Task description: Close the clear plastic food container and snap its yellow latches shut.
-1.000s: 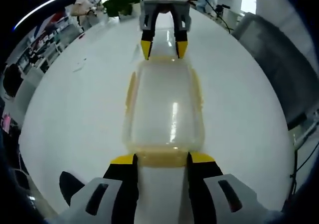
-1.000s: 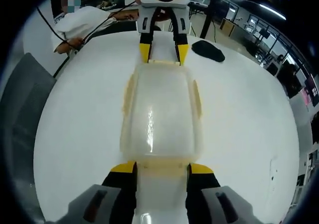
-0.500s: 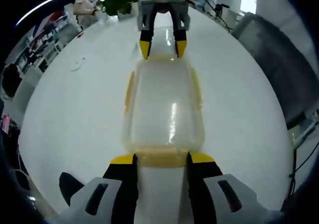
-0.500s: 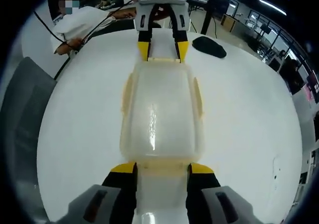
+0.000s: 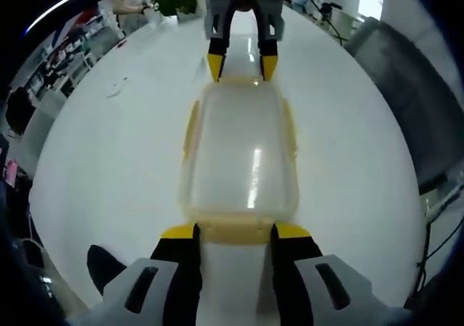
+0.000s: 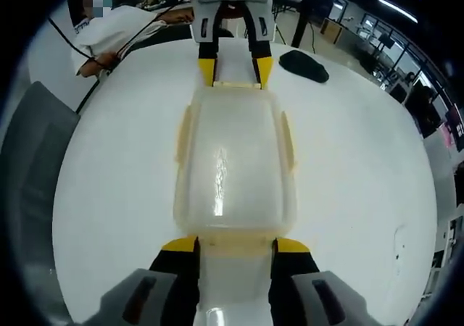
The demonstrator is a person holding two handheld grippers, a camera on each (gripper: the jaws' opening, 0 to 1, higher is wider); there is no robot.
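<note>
1. Left gripper view: the clear plastic food container (image 5: 239,152) is seen lying lengthwise on the white table (image 5: 109,166), with its lid already seated on the body.
2. The left gripper (image 5: 235,232) is held at the container's near end, its jaws spread apart on either side of the near yellow latch (image 5: 235,230); nothing is clamped.
3. The right gripper (image 5: 242,65) is seen at the far end, its yellow-tipped jaws likewise parted and set at the far rim.
4. Right gripper view: the same arrangement is shown from the opposite end, with the right gripper's jaws straddling the latch nearest it.
5. The yellow side latches (image 6: 183,134) are seen along both long edges; whether they are snapped down cannot be told.
6. Closing is judged done; pressing the end latches home, and checking the side ones, is judged to remain.
</note>
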